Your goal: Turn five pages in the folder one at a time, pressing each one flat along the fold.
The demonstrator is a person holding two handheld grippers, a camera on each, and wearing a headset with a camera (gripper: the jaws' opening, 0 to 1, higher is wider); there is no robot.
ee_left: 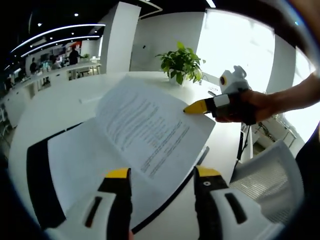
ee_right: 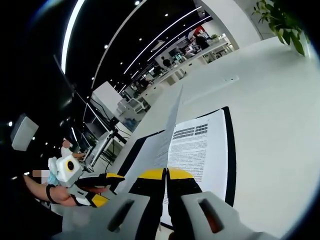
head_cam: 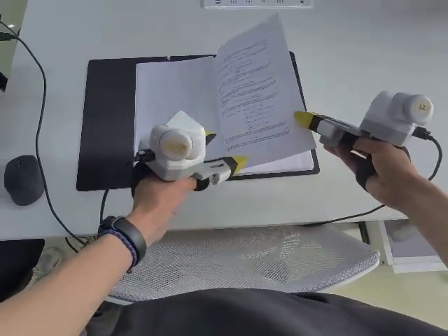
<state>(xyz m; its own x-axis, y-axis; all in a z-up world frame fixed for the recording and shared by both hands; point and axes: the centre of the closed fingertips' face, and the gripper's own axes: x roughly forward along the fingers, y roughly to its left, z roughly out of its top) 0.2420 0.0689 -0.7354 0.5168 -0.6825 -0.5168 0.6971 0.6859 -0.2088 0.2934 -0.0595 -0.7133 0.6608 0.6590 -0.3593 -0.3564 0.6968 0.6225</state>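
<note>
The folder (head_cam: 105,133) lies open on the white table (head_cam: 364,42). 1 page (head_cam: 255,84) stands up at a slant over the middle of it. The right gripper (head_cam: 304,119) has its 2 jaws squeezed together on the right edge of that page, so it can swing the page over to the left side. The left gripper (ee_left: 163,174) is at the near edge of the folder, jaws apart, holding nothing. I think it is there to press the page flat by the fold. The page is not down yet.
</note>
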